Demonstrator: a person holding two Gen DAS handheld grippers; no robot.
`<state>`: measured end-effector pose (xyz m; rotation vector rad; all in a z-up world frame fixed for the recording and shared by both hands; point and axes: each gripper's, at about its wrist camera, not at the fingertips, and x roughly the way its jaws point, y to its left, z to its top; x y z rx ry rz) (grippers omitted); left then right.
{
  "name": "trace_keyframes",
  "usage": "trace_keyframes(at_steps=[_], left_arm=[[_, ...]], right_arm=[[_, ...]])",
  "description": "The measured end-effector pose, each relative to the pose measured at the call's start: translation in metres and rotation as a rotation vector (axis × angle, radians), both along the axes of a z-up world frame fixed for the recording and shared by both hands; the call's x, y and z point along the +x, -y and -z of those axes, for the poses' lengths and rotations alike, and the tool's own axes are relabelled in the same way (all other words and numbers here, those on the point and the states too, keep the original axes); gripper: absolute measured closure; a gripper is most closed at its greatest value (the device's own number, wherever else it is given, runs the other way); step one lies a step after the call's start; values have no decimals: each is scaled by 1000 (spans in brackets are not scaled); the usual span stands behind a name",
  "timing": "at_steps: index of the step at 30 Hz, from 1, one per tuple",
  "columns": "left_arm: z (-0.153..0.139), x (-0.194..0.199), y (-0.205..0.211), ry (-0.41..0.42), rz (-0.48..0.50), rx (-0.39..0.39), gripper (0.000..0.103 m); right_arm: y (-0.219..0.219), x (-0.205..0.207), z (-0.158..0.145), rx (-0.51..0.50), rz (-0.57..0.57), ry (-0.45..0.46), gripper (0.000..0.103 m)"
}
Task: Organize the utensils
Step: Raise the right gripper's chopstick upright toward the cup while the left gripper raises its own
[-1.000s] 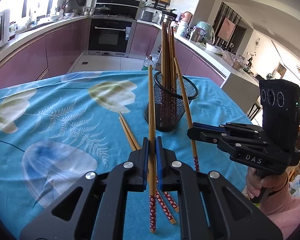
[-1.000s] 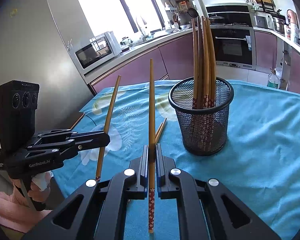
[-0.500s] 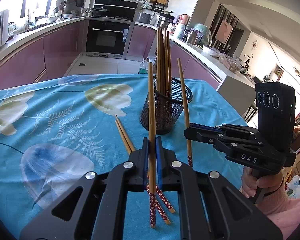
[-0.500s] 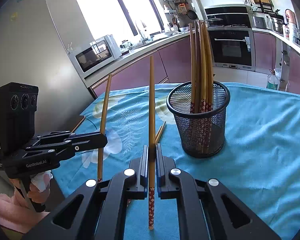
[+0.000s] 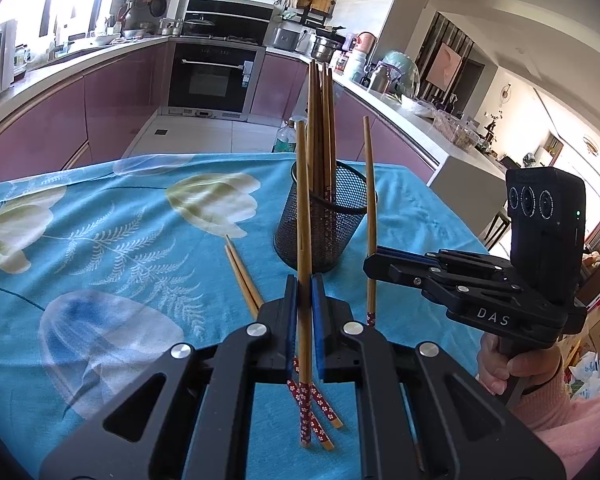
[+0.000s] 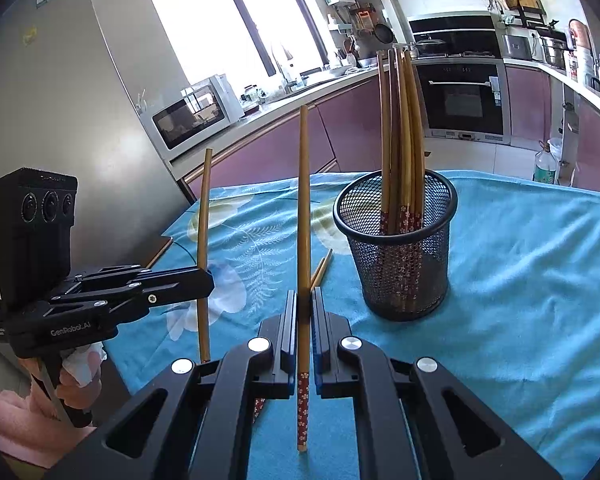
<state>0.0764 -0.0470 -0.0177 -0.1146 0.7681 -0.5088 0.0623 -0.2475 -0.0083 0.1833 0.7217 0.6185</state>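
Note:
A black mesh holder stands on the blue tablecloth with several bamboo chopsticks upright in it. My left gripper is shut on one upright chopstick, red patterned end down, above the table near the holder. My right gripper is shut on another upright chopstick. In the left wrist view the right gripper and its chopstick show just right of the holder. In the right wrist view the left gripper shows at left with its chopstick. Two chopsticks lie on the cloth.
The table with the blue flowered cloth ends close behind the holder and at right. Kitchen counters, an oven and a microwave stand beyond. A plastic bottle stands on the floor behind the table.
Both grippers have risen a little with their chopsticks and drawn slightly back from the holder. Both stay shut.

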Motion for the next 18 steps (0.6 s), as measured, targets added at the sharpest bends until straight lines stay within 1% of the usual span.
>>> trace_keyframes(at_steps=[18], left_arm=[[-8,-2,-1,12,9,-13,95]], right_arm=[[0,0,-5,1,10,20,97]])
